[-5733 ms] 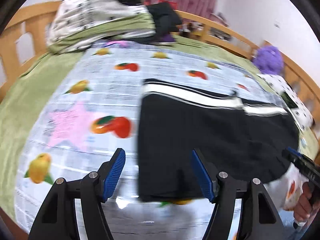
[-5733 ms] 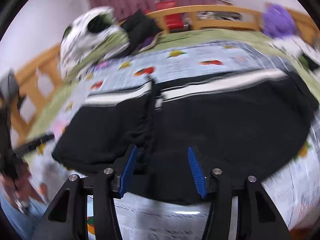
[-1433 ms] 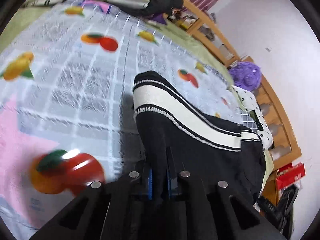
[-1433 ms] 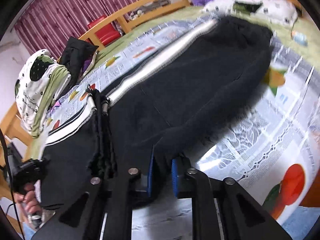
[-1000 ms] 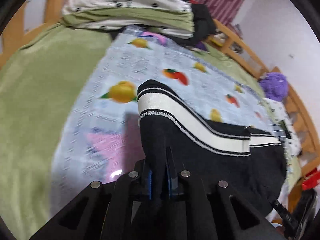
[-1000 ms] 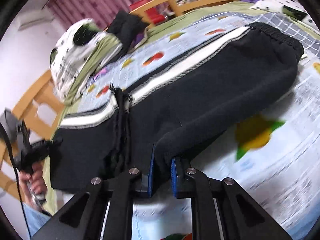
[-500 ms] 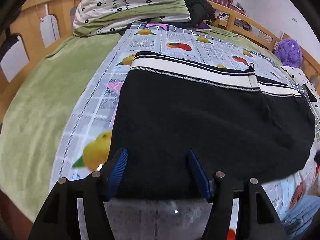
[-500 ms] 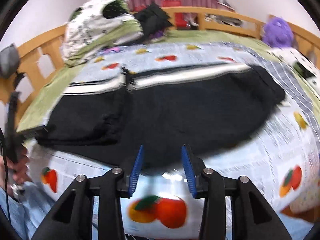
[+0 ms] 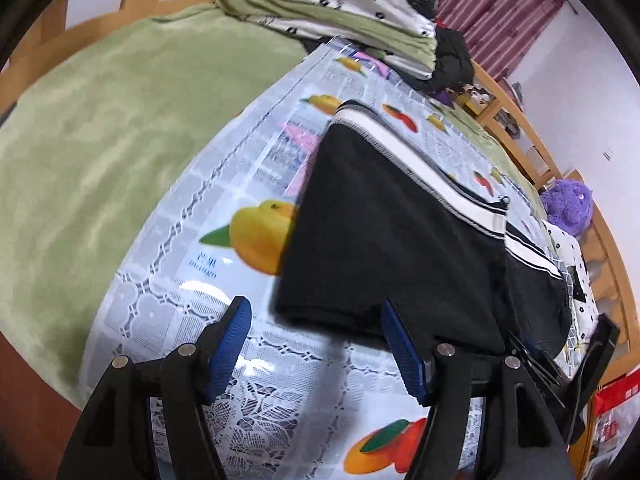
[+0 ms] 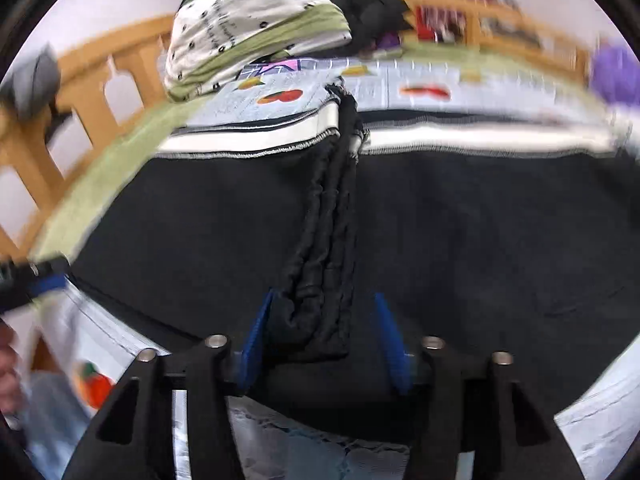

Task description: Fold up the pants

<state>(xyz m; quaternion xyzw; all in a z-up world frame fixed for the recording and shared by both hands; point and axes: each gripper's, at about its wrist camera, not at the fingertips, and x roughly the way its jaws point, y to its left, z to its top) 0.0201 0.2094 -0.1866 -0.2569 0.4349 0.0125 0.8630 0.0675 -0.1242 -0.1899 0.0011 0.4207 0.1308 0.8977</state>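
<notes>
Both claws let go since 1 s ago, pants now folded over.
L claw (image 9: 316, 344) & R claw (image 10: 326, 340) spread wide, empty; black pants (image 9: 384, 240) flat on fruit-print bed cover (image 9: 168, 280).

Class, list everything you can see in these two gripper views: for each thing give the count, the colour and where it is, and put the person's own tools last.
pants: one, black with a white side stripe, folded, lying on the fruit-print cloth.
fruit-print cloth: one, pale blue-white with oranges and tomatoes, spread over the bed.
green blanket: one, light green, under the cloth.
folded bedding: one pile, white with black dots and green, at the far end of the bed.
dark clothes: one heap, black, beside that pile.
plush toy: one, purple, far right edge.
bed rail: wooden, around the bed.
left gripper: black, blue pads, open, at the pants' near corner.
right gripper: same, open, over the bunched waistband.
</notes>
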